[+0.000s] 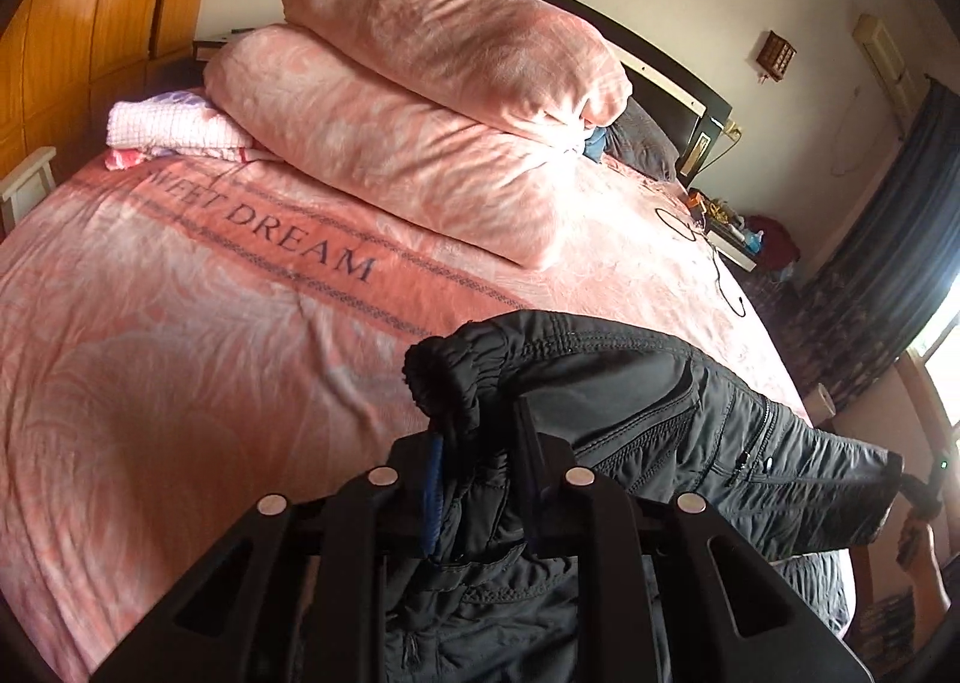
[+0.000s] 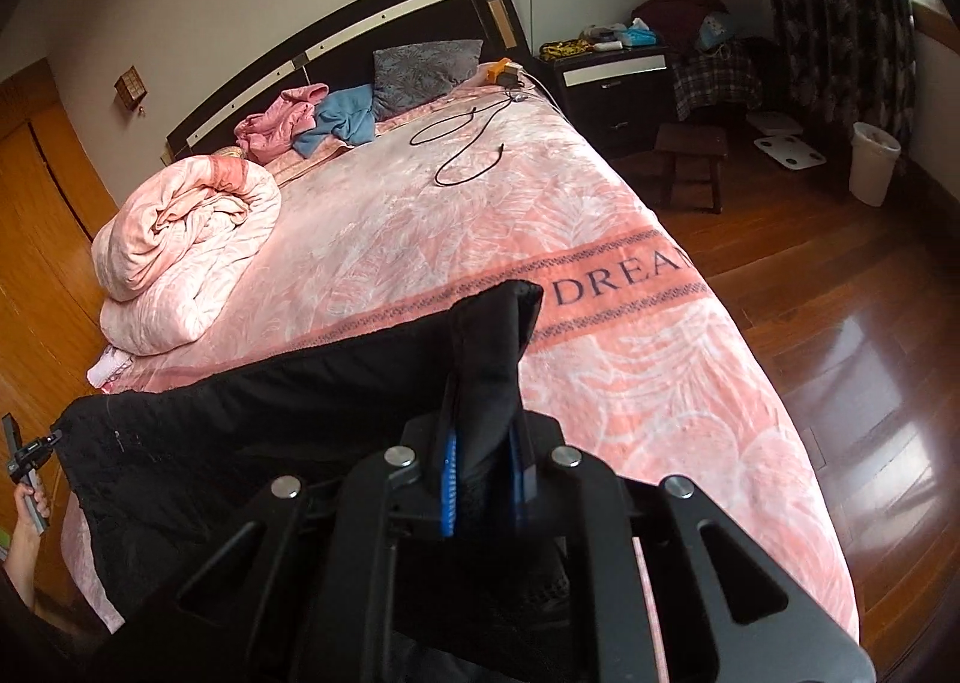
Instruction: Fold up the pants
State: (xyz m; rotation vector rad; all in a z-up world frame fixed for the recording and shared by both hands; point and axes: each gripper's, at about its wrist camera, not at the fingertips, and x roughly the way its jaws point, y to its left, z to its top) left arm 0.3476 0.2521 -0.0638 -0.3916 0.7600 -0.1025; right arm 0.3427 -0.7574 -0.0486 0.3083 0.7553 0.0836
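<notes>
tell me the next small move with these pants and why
Probably carry the black pants forward and lower them flat onto the pink bedspread. The left gripper and right gripper each pinch one end, so the fabric hangs stretched between them above the bed, not yet laid out.

The bed point(image 2: 600, 191) is covered by a pink patterned blanket point(image 1: 150, 359) (a darker band across it is lettered "DREAM"). A folded pink quilt point(image 1: 420, 101) is stacked on the far left part, with a checked white cloth point(image 1: 174, 128) just beside it. Toward the headboard, a grey pillow point(image 2: 420, 68), a blue garment point(image 2: 345, 119) and a pink garment point(image 2: 282, 119) are seen. A black cable point(image 2: 468, 143) is looped on the far right.
</notes>
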